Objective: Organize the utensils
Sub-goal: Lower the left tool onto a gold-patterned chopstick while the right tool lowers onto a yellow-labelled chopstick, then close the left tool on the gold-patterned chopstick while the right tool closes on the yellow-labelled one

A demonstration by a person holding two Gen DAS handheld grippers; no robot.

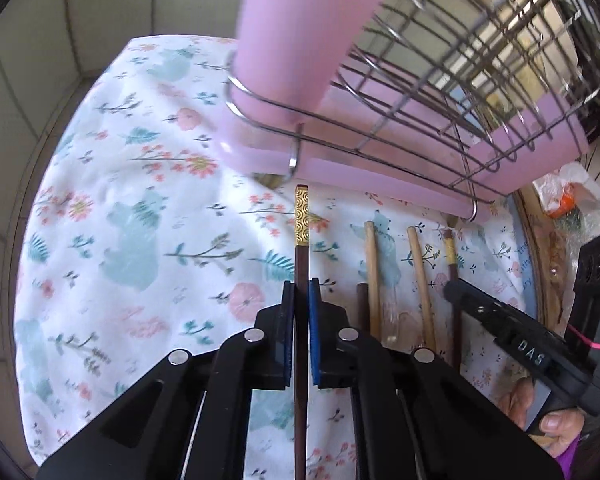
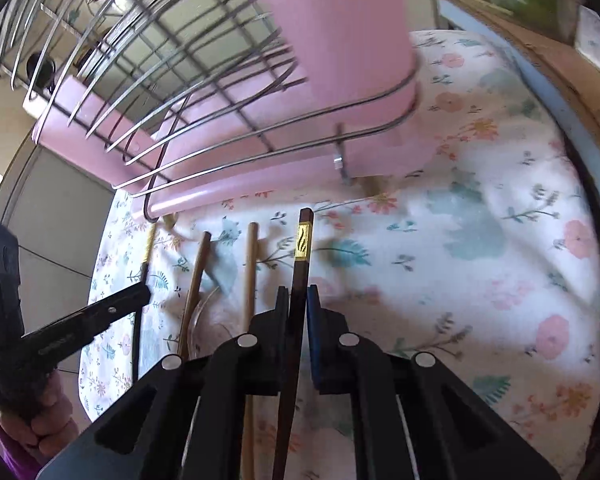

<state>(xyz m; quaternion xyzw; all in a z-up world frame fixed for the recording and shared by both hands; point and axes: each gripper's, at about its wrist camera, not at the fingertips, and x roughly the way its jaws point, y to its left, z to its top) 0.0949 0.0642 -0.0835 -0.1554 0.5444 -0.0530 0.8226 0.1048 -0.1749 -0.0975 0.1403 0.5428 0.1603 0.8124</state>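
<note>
While both grippers point down at the table (image 1: 112,216), each has a dark chopstick between its pads, long axis running straight ahead toward the pink rack (image 1: 380,168). My left gripper (image 1: 301,294) is clamped on the chopstick (image 1: 301,264) with the gold-patterned end; my right gripper (image 2: 298,300) pinches its mate (image 2: 300,276) — both ends stop just short of the rack's base. Two bamboo sticks (image 1: 420,276) lie parallel between the two, so lifting straight along the axis looks safest.
</note>
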